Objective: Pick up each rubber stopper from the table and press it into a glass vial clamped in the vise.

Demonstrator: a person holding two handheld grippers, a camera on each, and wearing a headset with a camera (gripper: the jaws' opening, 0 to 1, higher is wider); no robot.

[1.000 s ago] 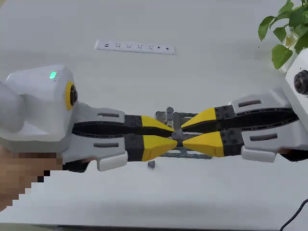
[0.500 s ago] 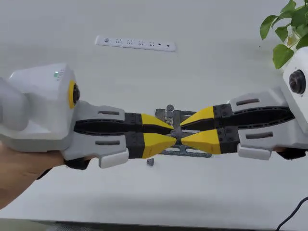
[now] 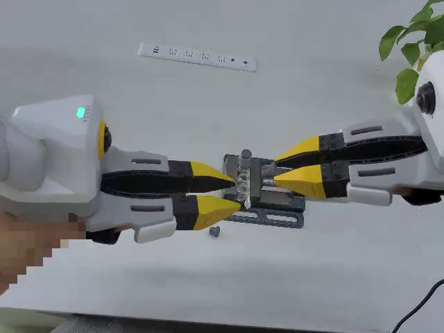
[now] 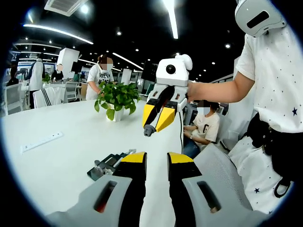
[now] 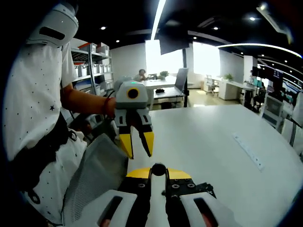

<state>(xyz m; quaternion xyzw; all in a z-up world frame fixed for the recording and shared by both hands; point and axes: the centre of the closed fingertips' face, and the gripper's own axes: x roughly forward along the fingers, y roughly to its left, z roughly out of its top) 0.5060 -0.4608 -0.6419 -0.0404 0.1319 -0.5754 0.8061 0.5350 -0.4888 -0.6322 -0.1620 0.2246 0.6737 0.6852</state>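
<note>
My right gripper [image 3: 275, 171] hovers at the right of the small metal vise [image 3: 272, 210] on the white table, shut on a dark rubber stopper [image 5: 158, 169]. The left gripper view shows that stopper [image 4: 148, 131] at the right gripper's yellow tips. My left gripper [image 3: 237, 193] is open at the left of the vise with nothing between its jaws. Clear glass vials [image 3: 244, 183] stand clamped in the vise, and one carries a grey stopper [image 3: 245, 154]. Another loose stopper [image 3: 214, 231] lies on the table in front of the vise.
A white power strip [image 3: 197, 57] lies at the far side of the table. A potted plant [image 3: 413, 48] stands at the back right, and a black cable [image 3: 420, 312] runs at the front right. People sit at desks beyond the table.
The two grippers' tips met over the vise; now they have drawn apart. The left gripper's jaws have spread and the right one has pulled back to the right.
</note>
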